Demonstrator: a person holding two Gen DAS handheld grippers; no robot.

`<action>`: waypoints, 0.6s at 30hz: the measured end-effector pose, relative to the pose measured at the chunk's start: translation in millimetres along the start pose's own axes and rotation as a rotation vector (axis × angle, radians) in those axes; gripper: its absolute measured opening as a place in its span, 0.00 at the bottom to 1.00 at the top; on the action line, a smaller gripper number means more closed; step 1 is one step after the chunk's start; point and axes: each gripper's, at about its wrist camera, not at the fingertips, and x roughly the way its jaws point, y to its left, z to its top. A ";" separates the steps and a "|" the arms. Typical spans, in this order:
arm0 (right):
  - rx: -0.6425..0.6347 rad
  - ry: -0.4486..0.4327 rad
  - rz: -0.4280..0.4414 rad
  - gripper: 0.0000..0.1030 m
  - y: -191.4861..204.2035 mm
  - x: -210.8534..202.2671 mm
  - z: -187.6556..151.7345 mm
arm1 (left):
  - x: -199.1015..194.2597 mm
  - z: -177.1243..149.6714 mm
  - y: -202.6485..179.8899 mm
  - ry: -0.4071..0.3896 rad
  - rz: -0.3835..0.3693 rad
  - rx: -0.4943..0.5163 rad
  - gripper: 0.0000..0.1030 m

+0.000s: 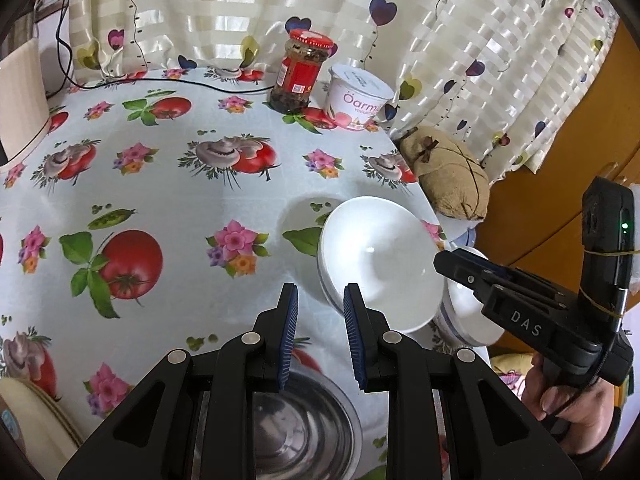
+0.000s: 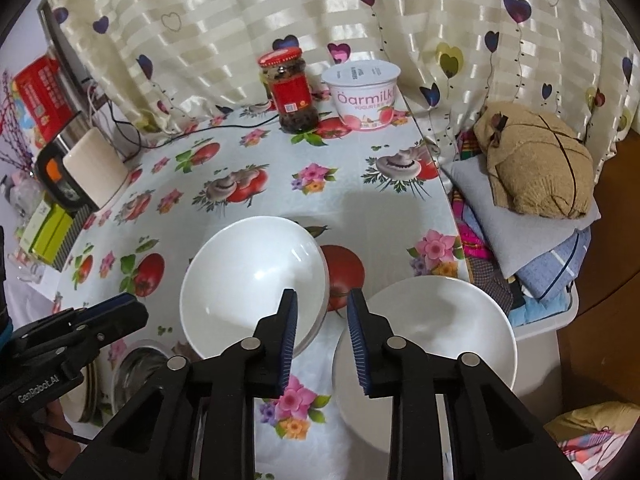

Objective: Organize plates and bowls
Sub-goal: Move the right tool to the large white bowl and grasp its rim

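A white bowl [image 1: 376, 256] [image 2: 252, 276] stands on the flowered tablecloth and seems to sit inside a second one. Another white bowl [image 2: 432, 328] [image 1: 468, 312] stands to its right, near the table's edge. My left gripper [image 1: 321, 296] [image 2: 128, 308] hangs open just left of the first bowl, with only cloth between its fingers. A steel bowl [image 1: 296, 420] [image 2: 136, 364] lies under it. My right gripper [image 2: 322, 298] [image 1: 444, 260] is open over the gap between the two white bowls, and nothing is between its blue pads.
At the back stand a red-lidded jar [image 1: 298, 76] [image 2: 288, 92] and a yoghurt tub [image 1: 356, 96] [image 2: 362, 94], in front of a curtain. A brown cushion [image 2: 536, 160] lies on folded cloth off the table's right edge. Stacked plates [image 1: 28, 412] [image 2: 84, 392] sit front left. A black cable [image 1: 180, 82] runs along the back.
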 end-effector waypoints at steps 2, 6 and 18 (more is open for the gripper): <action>-0.006 0.004 0.000 0.23 -0.2 3.7 1.3 | 6.1 0.5 -0.2 0.008 0.000 -0.002 0.24; -0.012 0.016 0.000 0.21 -1.1 11.1 3.0 | 14.6 1.4 -0.7 0.018 -0.001 -0.009 0.24; -0.028 0.056 0.014 0.14 1.4 28.6 3.0 | 32.4 2.4 -5.8 0.050 -0.013 0.003 0.24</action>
